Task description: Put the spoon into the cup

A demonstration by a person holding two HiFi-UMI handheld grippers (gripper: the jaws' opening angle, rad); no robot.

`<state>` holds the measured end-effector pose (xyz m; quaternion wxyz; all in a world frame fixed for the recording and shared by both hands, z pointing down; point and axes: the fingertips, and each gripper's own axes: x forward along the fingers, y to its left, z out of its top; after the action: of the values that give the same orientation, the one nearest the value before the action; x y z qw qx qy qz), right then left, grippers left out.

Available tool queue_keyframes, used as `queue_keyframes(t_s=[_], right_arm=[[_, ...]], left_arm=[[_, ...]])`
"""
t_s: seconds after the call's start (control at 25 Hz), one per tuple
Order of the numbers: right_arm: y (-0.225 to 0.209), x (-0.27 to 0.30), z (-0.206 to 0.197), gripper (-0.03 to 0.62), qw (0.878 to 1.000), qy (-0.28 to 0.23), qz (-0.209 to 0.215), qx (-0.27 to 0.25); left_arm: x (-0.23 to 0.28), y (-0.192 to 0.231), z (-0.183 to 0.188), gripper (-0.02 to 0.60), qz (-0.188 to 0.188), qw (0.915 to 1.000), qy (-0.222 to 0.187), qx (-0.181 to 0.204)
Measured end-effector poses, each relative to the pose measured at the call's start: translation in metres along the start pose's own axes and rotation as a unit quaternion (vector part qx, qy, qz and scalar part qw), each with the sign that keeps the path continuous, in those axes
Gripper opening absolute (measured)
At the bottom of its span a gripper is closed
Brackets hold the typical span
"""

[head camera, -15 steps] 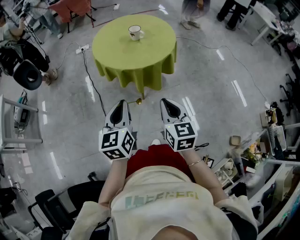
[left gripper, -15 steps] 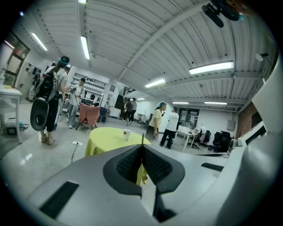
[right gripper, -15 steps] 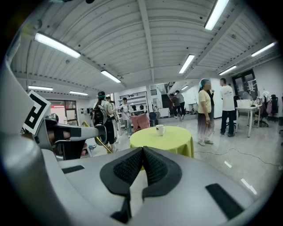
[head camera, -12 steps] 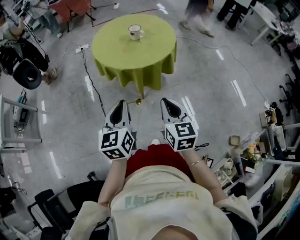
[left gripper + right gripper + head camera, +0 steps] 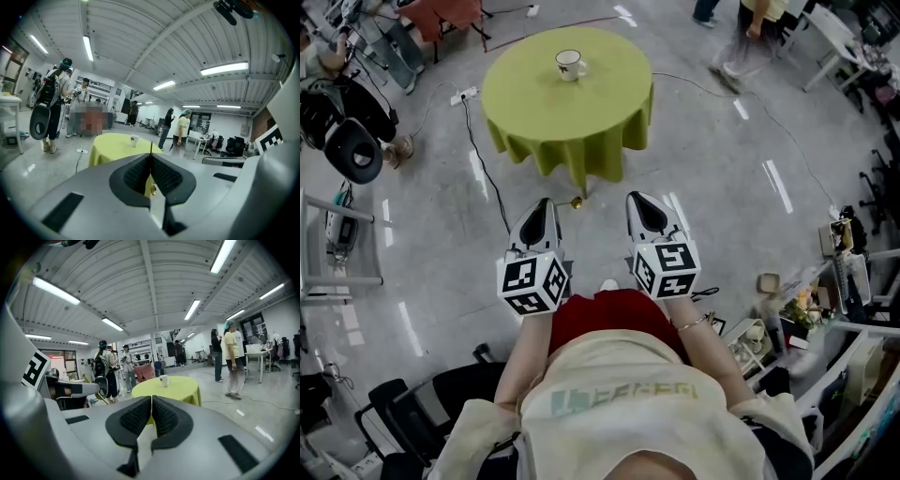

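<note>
The table point(image 5: 572, 112) is draped in lime green, the cup point(image 5: 570, 63) is white with a dark mark, and the floor point(image 5: 722, 178) is glossy pale grey.

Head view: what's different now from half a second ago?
The right gripper has edged slightly right, and the passers-by beyond the table have walked off to the right. Nothing was visibly grasped or released. The left gripper has not moved, its jaws shut on the spoon; the right jaws are shut and empty; the cup sits untouched on the table.

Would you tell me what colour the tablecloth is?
The tablecloth is plain yellow-green; the head view shows it best.
</note>
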<state>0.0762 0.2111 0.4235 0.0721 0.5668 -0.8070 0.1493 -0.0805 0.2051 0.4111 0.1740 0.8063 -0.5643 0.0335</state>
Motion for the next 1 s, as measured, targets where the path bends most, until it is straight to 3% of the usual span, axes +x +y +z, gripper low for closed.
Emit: queue_keyframes(t_s=[0.52, 1.0], right_arm=[[-0.029, 0.000, 0.008, 0.037, 1.000, 0.001, -0.006, 0.007], [-0.051, 0.028, 0.015, 0.037, 1.000, 0.006, -0.014, 0.025]], left_arm=[[0.024, -0.018, 0.012, 0.025, -0.002, 0.9999, -0.005, 0.011], [0.061, -0.010, 0.021, 0.025, -0.002, 1.0000, -0.001, 0.007]])
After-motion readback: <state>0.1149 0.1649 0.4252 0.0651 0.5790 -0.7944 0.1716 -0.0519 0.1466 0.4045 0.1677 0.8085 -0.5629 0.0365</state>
